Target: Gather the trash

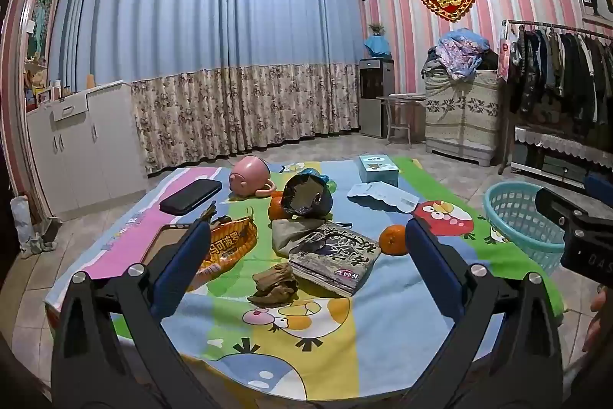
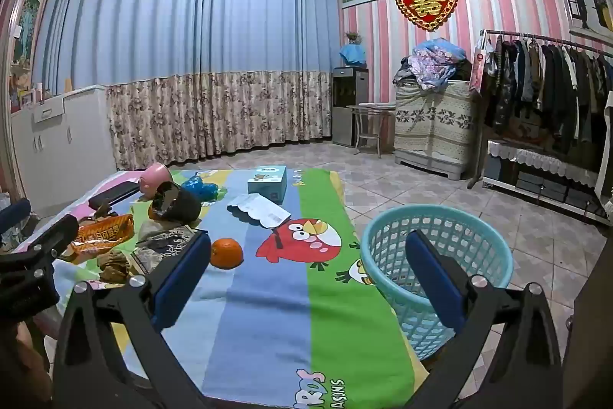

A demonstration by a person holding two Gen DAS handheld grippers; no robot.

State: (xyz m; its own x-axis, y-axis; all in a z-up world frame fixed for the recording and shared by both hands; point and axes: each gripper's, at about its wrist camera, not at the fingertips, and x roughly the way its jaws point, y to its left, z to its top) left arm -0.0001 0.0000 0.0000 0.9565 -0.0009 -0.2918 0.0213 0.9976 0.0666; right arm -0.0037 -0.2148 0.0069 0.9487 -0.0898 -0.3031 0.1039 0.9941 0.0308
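Phone [image 1: 168, 242] behind left claw [image 1: 302, 269]

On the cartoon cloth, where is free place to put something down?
Free: the near blue and green stripes, between the orange and the basket. Crowded: the left middle, around the orange snack bag, book and dark pouch.

A black phone [image 1: 190, 196] lies flat on the cartoon-print cloth [image 1: 383, 351], near a pink pig-shaped cup [image 1: 249, 180] tipped on its side. 1 orange [image 1: 393, 239] sits just beside a worn book [image 1: 334, 262] — touching or not, unclear. Behind — blue curtains [image 1: 191, 25], a clothes rack [image 1: 563, 71].
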